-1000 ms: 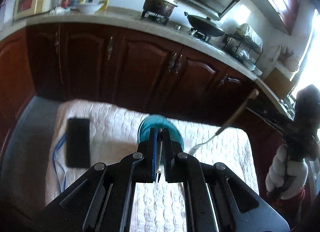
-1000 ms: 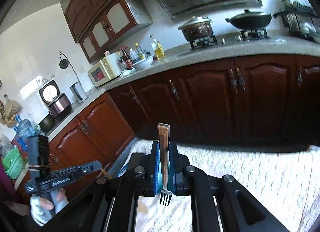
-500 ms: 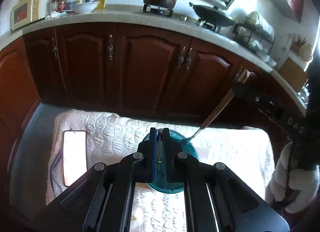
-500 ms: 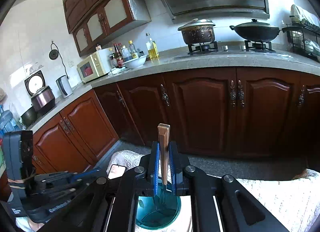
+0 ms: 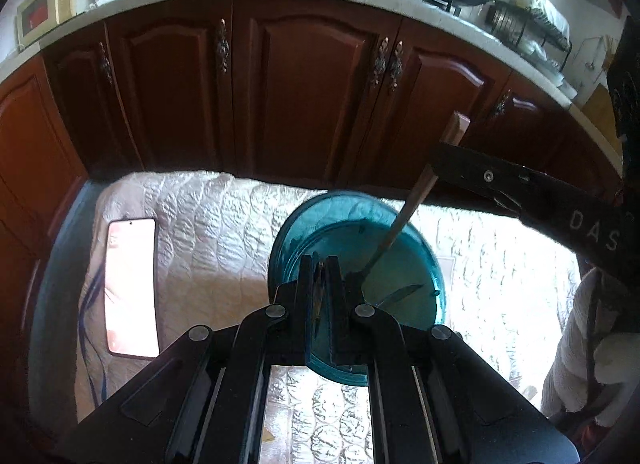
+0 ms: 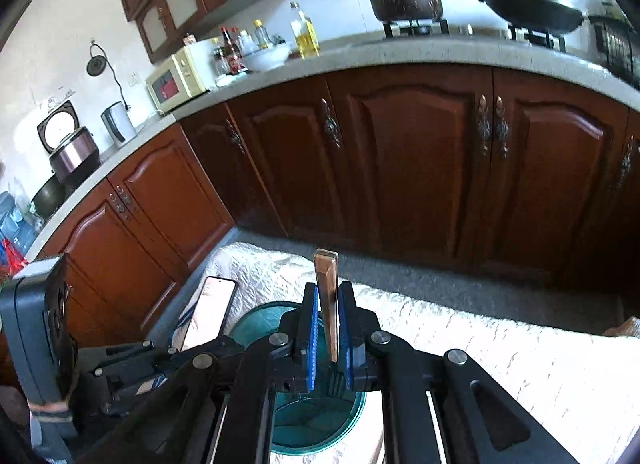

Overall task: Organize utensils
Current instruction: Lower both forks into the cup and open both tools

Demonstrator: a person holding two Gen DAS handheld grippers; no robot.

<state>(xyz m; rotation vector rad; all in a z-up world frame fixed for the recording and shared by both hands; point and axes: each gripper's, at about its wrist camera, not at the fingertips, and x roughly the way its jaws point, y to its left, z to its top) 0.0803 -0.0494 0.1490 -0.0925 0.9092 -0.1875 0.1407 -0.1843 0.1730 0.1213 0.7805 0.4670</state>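
The right claw (image 6: 328, 328) pinches a fork (image 5: 404, 220), handle up, tines inside the cup (image 5: 400, 224). The left claw (image 5: 320, 284) is closed on a thin utensil (image 5: 319, 296). Only the left view shows the fork's slant.

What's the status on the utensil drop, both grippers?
Right gripper shut on wooden-handled fork, tines inside teal cup. Left gripper shut on a thin utensil, over the cup rim. Phone off to the side, nothing blocking.

Dark wooden cabinets (image 6: 420, 168) under a grey countertop (image 6: 400, 52).
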